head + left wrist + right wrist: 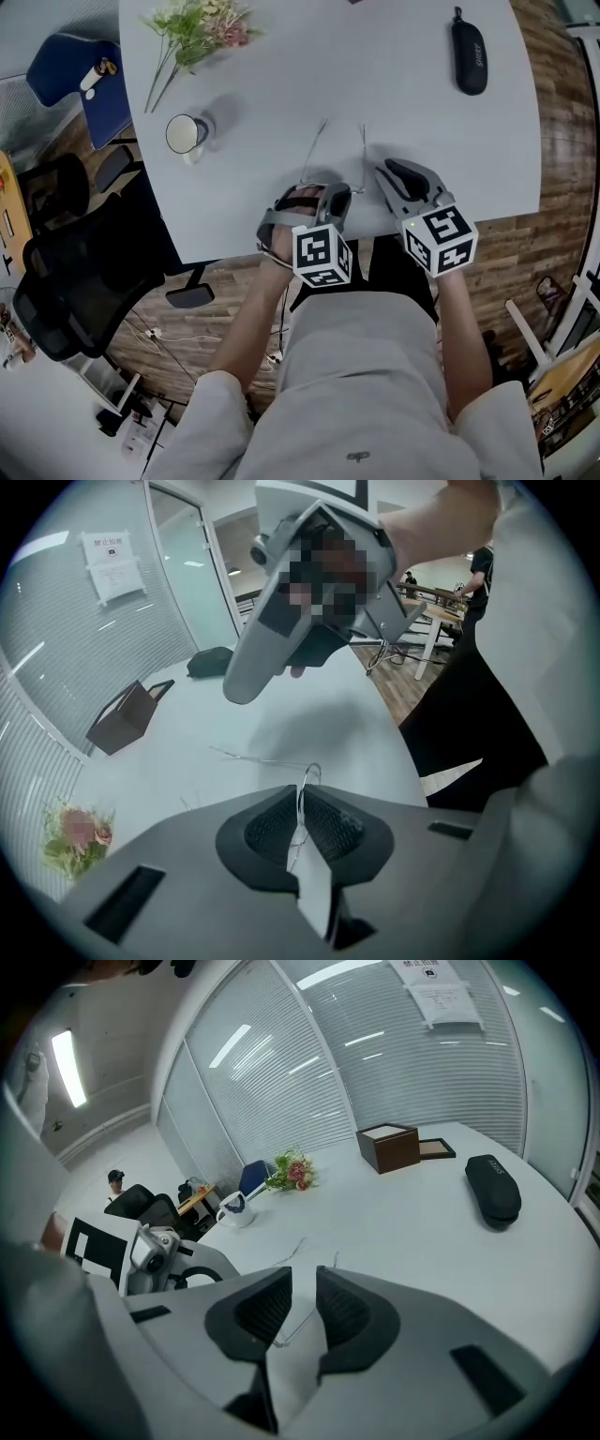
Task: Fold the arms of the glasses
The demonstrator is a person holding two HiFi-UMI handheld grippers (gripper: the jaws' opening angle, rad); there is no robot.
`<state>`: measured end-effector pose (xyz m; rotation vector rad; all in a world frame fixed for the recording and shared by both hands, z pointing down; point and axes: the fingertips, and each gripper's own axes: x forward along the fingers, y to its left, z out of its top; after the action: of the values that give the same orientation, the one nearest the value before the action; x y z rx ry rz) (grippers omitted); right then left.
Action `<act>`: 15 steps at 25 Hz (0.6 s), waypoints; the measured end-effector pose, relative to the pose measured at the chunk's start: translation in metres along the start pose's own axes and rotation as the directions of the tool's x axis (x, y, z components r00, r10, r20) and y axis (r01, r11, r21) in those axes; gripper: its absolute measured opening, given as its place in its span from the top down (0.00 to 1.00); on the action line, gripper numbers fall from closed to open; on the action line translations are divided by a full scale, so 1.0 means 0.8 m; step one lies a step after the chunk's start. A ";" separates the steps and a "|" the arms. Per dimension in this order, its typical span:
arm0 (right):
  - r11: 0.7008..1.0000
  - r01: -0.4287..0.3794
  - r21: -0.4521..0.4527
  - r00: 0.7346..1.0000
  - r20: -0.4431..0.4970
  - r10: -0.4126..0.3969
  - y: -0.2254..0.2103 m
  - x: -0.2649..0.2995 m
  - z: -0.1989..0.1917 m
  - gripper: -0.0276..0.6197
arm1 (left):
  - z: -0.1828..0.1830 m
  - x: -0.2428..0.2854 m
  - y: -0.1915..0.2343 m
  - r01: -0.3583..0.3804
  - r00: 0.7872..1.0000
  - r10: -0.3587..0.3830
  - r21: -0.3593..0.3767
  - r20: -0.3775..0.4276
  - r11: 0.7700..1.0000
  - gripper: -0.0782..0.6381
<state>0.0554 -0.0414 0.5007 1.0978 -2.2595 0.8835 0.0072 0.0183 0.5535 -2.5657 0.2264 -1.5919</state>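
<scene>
**Fig.** The thin wire-framed glasses (313, 150) lay near the 6 o'clock edge of the white table (422, 141), with both arms unfolded and pointing toward 12 o'clock. The left gripper (317, 192) was pinching the wire front of the frame. The right gripper (389, 172), at its 3 o'clock, had its jaws spread, and one arm passed loosely between them, apparently untouched.

Risks, as judged:
- The slim wire could slip or twist in the left pinch.
- Closing the right jaws far from the hinge could bend the arm rather than fold it.
- A pull toward 6 o'clock could drag the frame off the edge.

A black zipped case (469, 56) lay at 1 o'clock.

No legible text or labels
</scene>
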 end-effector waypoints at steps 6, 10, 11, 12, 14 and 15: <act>1.000 0.002 -0.007 0.998 -0.055 -0.002 -0.003 0.017 -0.016 0.83 | -0.001 0.001 0.002 -0.014 1.000 0.014 -0.006 -0.001 1.000 0.85; 1.000 0.000 -0.003 0.994 -0.109 -0.001 -0.007 0.035 -0.038 0.84 | -0.003 0.002 -0.002 -0.018 1.000 0.018 0.010 -0.001 1.000 0.85; 1.000 -0.002 0.004 0.993 -0.121 0.002 -0.008 0.039 -0.042 0.84 | -0.003 0.003 -0.002 -0.019 1.000 0.019 0.011 0.002 1.000 0.85; 1.000 -0.004 0.011 0.991 -0.131 0.005 -0.009 0.044 -0.047 0.84 | -0.003 0.003 -0.001 -0.021 1.000 0.021 0.011 0.004 1.000 0.85; 1.000 -0.006 0.022 0.988 -0.152 0.009 -0.009 0.055 -0.054 0.84 | -0.004 0.004 0.000 -0.026 1.000 0.026 0.015 0.005 1.000 0.85; 1.000 -0.007 0.028 0.986 -0.164 0.012 -0.008 0.059 -0.059 0.84 | -0.006 0.003 0.000 -0.029 1.000 0.029 0.017 0.005 0.999 0.85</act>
<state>0.0402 -0.0344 0.5657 0.9888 -2.1255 0.9739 0.0040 0.0178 0.5577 -2.5411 0.2481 -1.5714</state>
